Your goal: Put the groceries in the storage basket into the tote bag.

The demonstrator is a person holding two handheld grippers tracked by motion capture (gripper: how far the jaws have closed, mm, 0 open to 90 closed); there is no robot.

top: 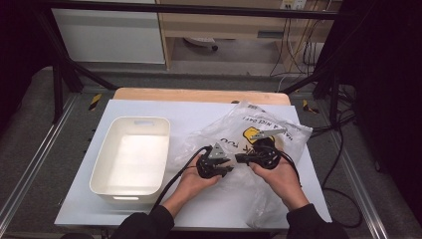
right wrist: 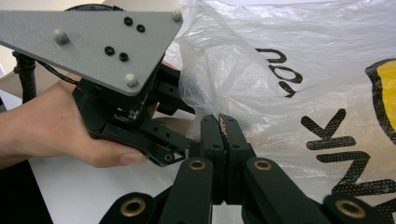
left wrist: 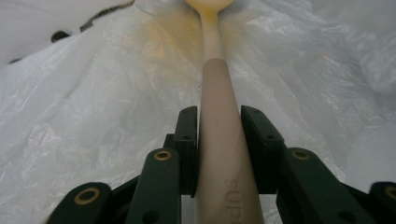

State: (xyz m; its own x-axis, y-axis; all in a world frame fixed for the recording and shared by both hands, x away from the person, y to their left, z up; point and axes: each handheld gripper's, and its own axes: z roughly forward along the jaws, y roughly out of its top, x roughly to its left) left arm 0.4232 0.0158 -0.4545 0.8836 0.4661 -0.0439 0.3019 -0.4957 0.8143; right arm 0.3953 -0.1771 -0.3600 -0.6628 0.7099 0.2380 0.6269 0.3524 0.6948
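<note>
A clear plastic bag with black lettering and a yellow logo lies crumpled on the white table. My left gripper is shut on the tan handle of a spoon, whose pale yellow bowl points away, deep into the bag. My right gripper has its jaws pressed together on the bag's edge. The left gripper, under its grey plate, sits just beyond that edge in a hand. In the high view the left gripper and right gripper meet tip to tip at the bag's near side.
A white rectangular bin stands on the table's left half, its inside bare. The table top ends in a wooden strip at the back. Black cables trail from both grippers toward the front and right edges.
</note>
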